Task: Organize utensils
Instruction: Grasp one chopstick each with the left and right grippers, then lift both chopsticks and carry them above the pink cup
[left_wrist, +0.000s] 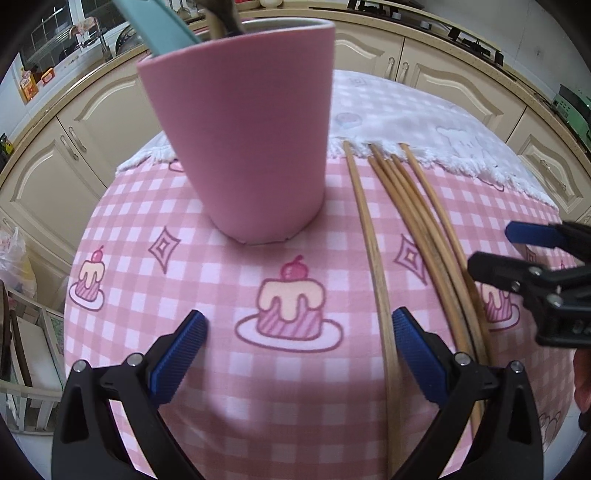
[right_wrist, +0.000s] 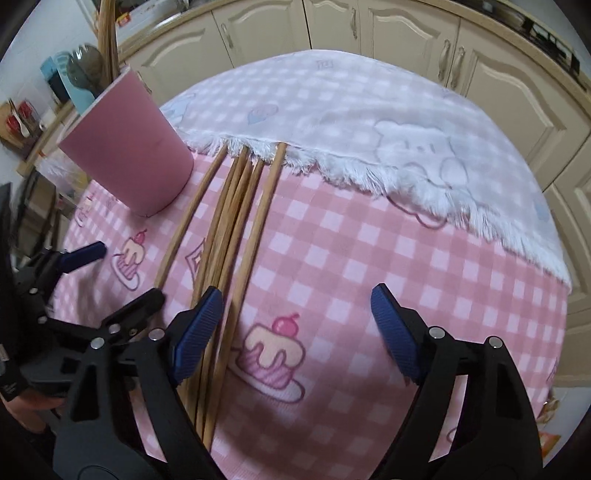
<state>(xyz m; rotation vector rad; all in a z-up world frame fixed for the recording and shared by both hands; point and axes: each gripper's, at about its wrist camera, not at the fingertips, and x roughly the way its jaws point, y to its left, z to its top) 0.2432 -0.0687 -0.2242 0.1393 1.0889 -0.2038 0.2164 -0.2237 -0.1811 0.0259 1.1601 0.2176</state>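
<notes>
A pink cup stands on the pink checked tablecloth and holds a teal utensil and a spoon. In the right wrist view the cup also holds bamboo chopsticks. Several bamboo chopsticks lie on the cloth to the right of the cup; they also show in the right wrist view. My left gripper is open and empty, in front of the cup, with one chopstick beside its right finger. My right gripper is open and empty, its left finger over the chopsticks.
A white fringed cloth covers the far part of the table. Cream kitchen cabinets curve behind. The table edge drops off at the left, with a bag and a rack below.
</notes>
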